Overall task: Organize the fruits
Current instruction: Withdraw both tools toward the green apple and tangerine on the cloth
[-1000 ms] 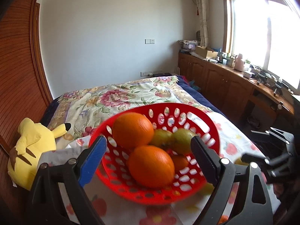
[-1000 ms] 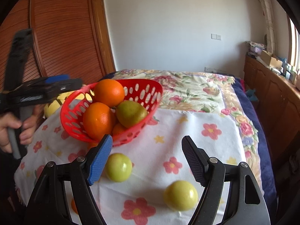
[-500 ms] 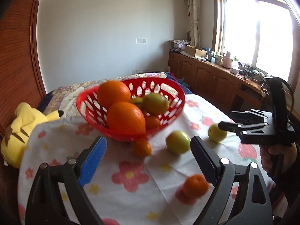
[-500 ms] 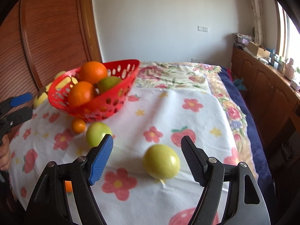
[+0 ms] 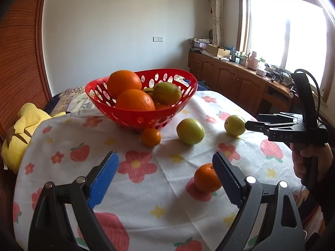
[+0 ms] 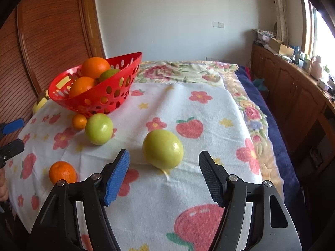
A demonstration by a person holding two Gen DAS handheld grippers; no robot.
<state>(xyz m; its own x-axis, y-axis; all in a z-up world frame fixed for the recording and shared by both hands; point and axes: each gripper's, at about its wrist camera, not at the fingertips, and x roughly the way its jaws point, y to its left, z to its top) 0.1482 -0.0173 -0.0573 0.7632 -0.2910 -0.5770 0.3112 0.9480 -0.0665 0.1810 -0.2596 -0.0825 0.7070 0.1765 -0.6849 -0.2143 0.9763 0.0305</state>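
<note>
Right gripper (image 6: 163,174) has closed in on the round yellow-green fruit (image 6: 162,148), jaws narrowing but still clear, lining up a grab. Left gripper (image 5: 165,174) gapes empty, small orange mandarin (image 5: 206,177) at its 2 o'clock.

Readable only once: pale letters "DAS" printed on the side of the black plastic body of the right gripper (image 5: 245,124), seen from the left wrist view, just behind the fingers and ahead of the hand (image 5: 309,161) on the handle. Nothing legible elsewhere: no lettering on the red perforated plastic basket (image 5: 134,115), on the white flower-and-strawberry printed cloth (image 5: 146,188), or on the white wall switch plate (image 5: 158,39).
</note>
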